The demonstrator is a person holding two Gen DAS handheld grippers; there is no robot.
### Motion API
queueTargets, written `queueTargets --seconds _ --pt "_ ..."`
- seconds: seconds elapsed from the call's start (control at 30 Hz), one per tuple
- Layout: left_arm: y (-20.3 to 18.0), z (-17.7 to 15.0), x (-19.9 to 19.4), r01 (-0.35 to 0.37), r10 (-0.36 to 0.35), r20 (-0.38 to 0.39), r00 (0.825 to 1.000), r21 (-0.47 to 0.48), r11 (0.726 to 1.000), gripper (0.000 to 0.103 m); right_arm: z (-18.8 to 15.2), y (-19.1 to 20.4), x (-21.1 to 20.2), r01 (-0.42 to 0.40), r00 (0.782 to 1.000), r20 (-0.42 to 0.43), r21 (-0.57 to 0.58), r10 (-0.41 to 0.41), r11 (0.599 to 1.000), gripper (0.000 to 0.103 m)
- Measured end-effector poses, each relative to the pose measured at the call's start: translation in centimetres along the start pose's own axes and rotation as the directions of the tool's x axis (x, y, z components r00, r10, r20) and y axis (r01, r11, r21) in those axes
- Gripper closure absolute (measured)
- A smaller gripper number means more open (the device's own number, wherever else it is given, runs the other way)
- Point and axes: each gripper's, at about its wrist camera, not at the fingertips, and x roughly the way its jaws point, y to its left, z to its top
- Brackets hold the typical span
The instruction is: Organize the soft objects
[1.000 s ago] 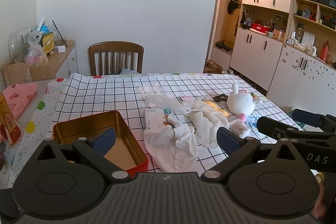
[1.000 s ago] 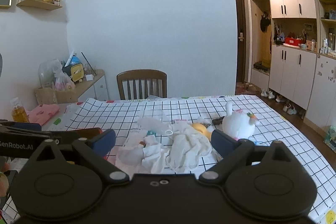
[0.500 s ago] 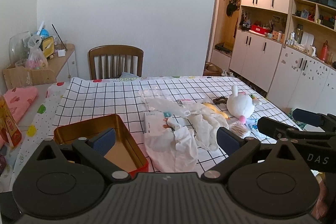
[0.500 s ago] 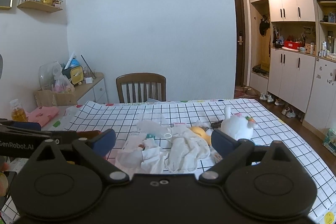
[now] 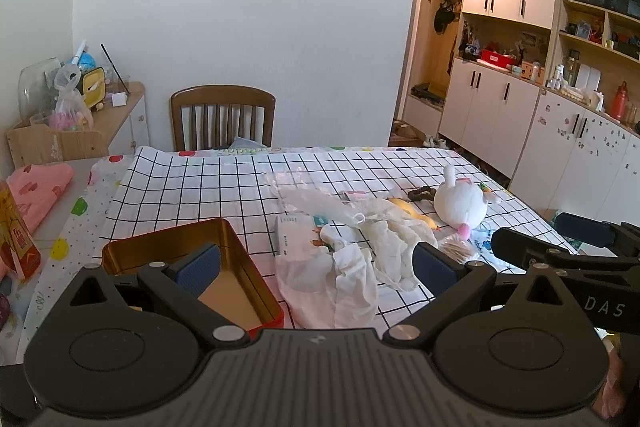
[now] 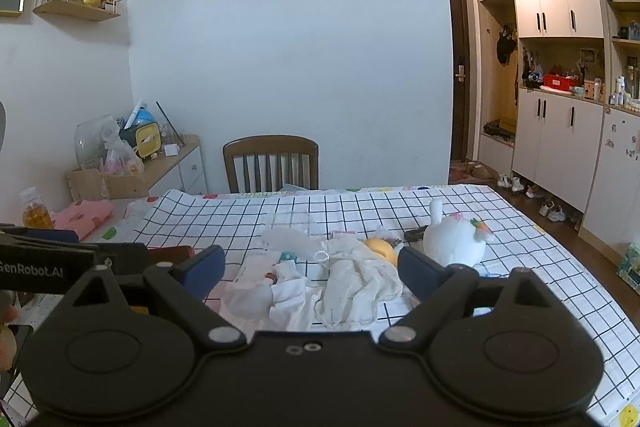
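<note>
A pile of white cloths [image 5: 360, 259] lies mid-table on the checked tablecloth, and it shows in the right wrist view [image 6: 352, 279]. A white plush toy [image 5: 460, 203] sits to its right, seen also in the right wrist view [image 6: 454, 241]. A yellow soft toy [image 6: 380, 249] lies beside it. An open gold tin with red sides [image 5: 180, 255] stands at the left. My left gripper [image 5: 316, 267] is open and empty above the near table edge. My right gripper [image 6: 312, 269] is open and empty, short of the cloths.
A wooden chair [image 5: 222, 115] stands at the far table edge. A clear plastic bag [image 5: 308, 195] and a paper packet [image 5: 296, 233] lie by the cloths. A pink cloth [image 5: 36, 187] and a side shelf with clutter are at the left. White cabinets line the right wall.
Both grippers have drawn back and risen slightly, so the table items look a little farther and lower. Nothing on the table has moved.
</note>
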Motion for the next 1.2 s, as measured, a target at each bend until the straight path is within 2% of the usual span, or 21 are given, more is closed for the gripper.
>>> queueTargets --seconds 0.8,1.2 --pt "-0.6 0.1 2.9 0.041 -0.041 -0.044 0.998 -0.010 0.999 0.000 0.0 -1.5 1.6 0.027 0.999 -0.033 0.020 -0.026 0.999 0.010" --pt "-2.0 -0.1 6.8 0.042 -0.043 -0.116 0.992 -0.012 0.999 0.000 -0.4 -4.1 4.9 0.008 0.992 -0.126 0.025 -0.005 1.000 0.011"
